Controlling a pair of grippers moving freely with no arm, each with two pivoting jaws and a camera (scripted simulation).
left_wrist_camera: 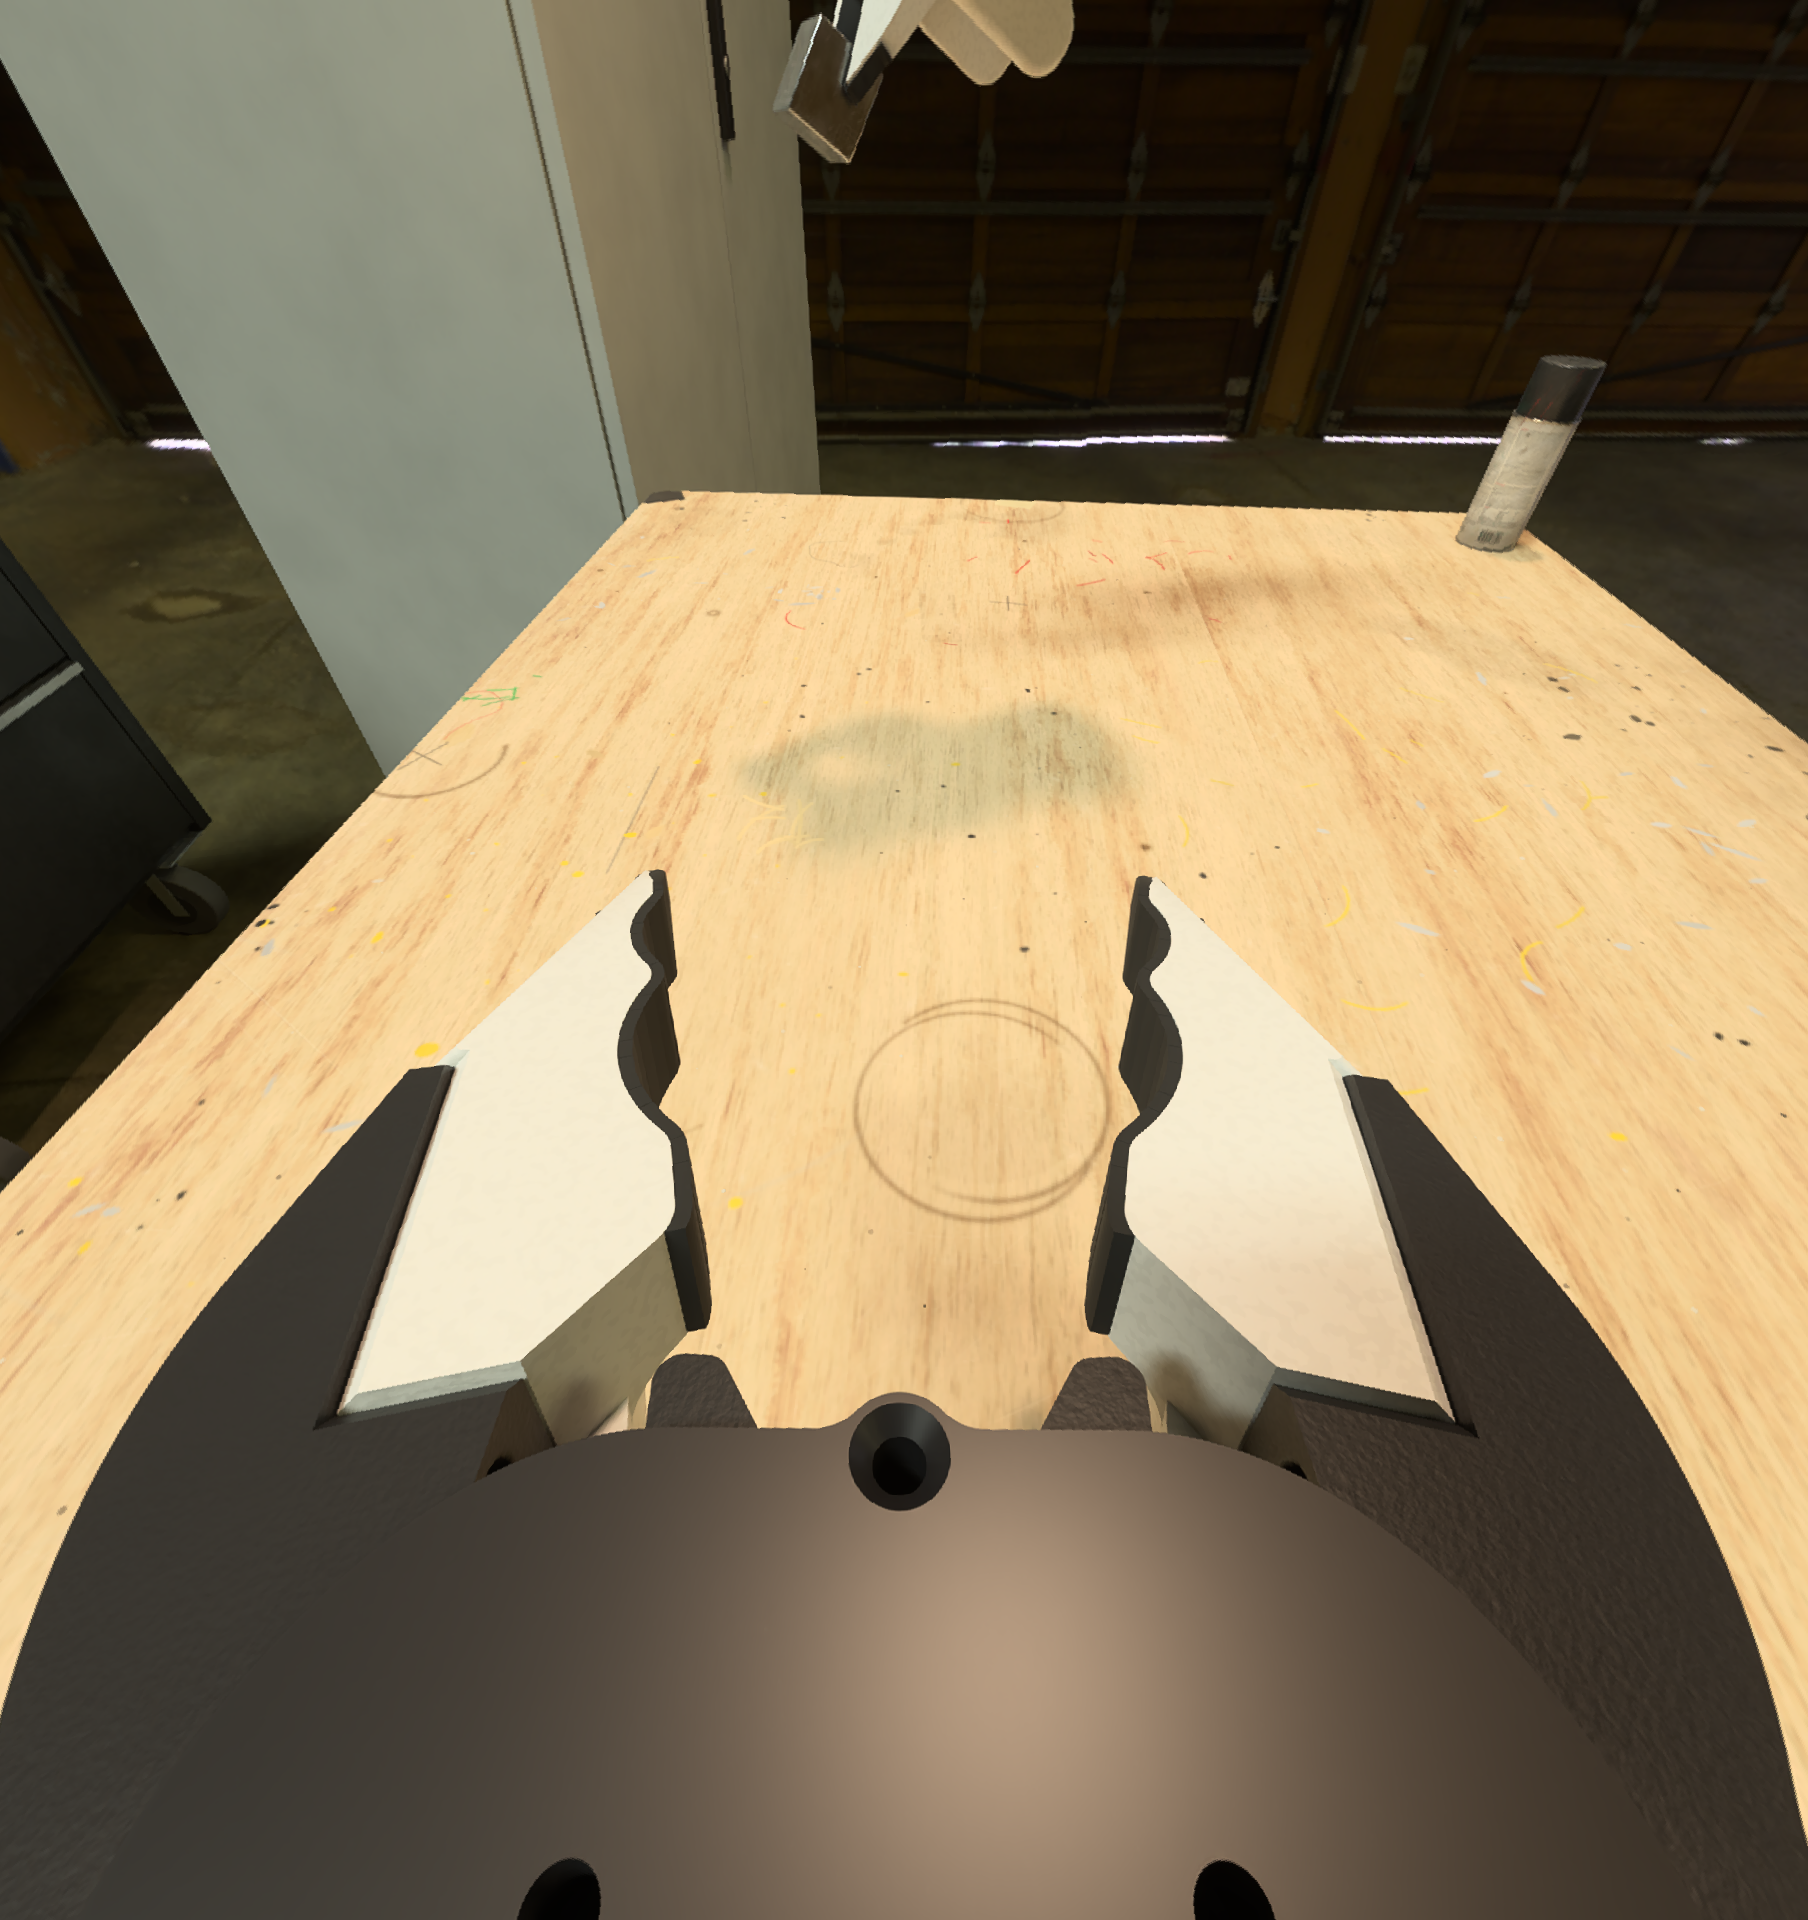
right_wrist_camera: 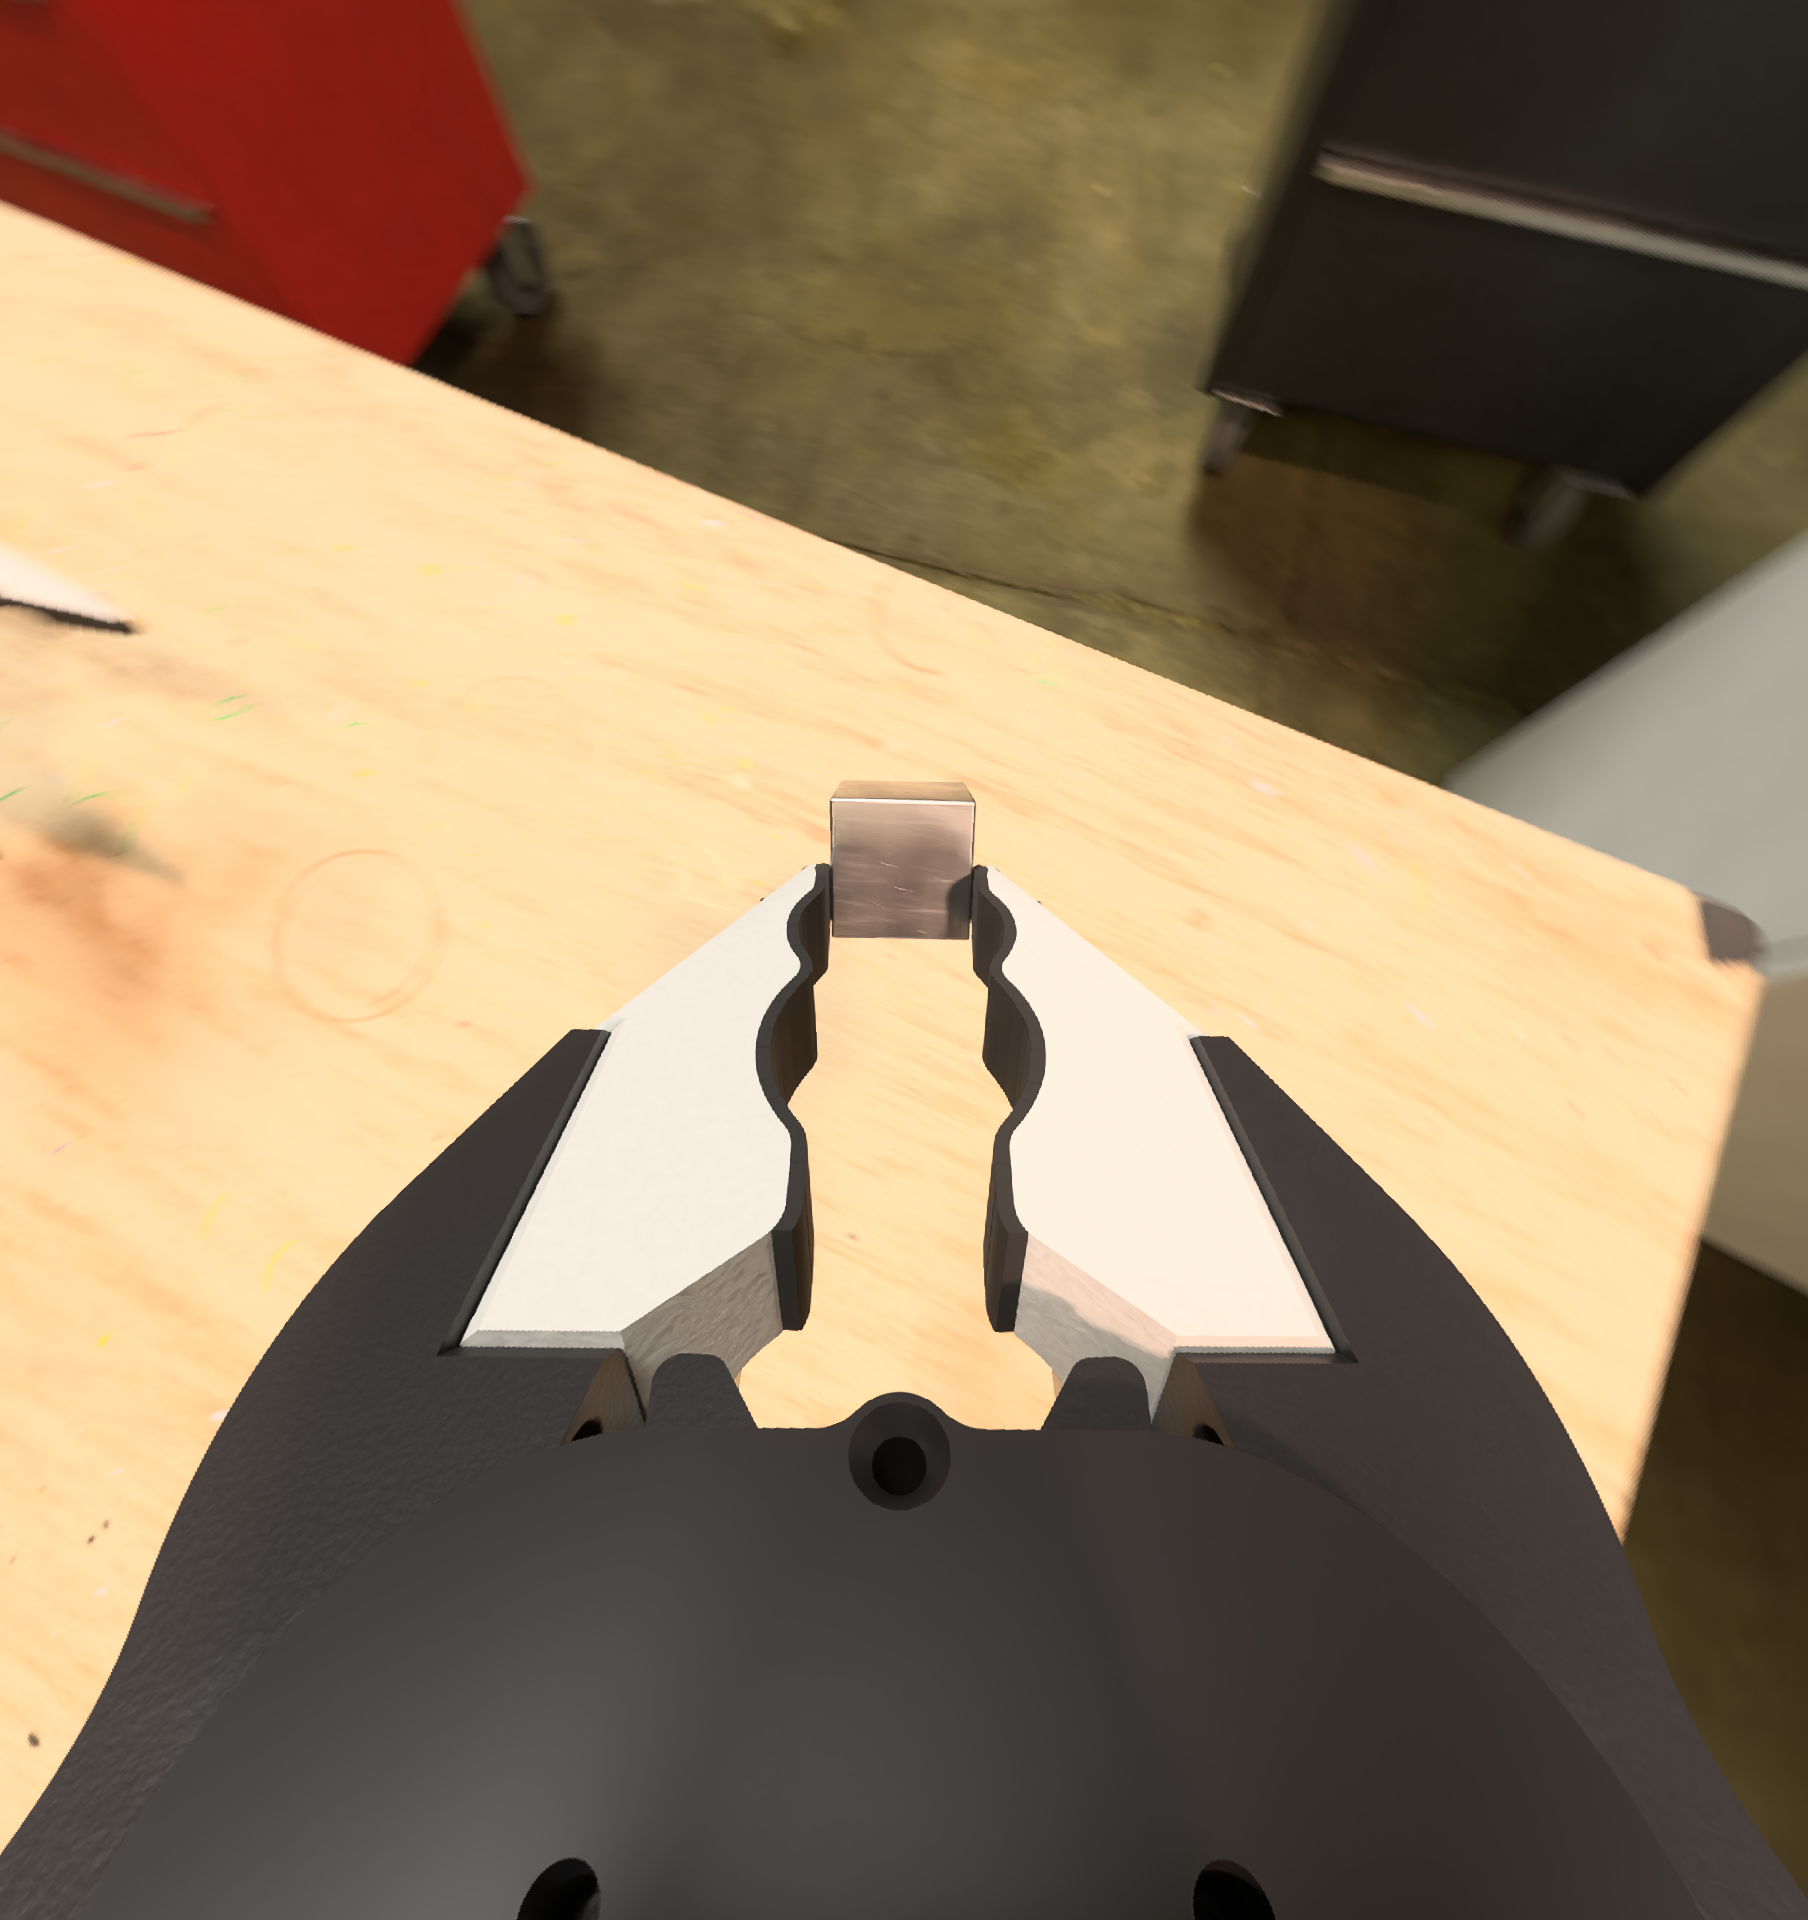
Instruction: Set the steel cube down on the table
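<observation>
Right tongs [right_wrist_camera: 900, 902] pinch the steel cube [right_wrist_camera: 901, 871] — left tongs [left_wrist_camera: 900, 883] gape empty over the table [left_wrist_camera: 1295, 790].

I hold the steel cube [right_wrist_camera: 901, 871] pinched by its lower sides between the tips of my right gripper [right_wrist_camera: 901, 902], above the table [right_wrist_camera: 464, 582]. It is a small block of brushed grey metal with faint scratches, its near face square to me and a sliver of the top face catching light. From my left wrist view it hangs high over the far end, tilted on a corner.
</observation>
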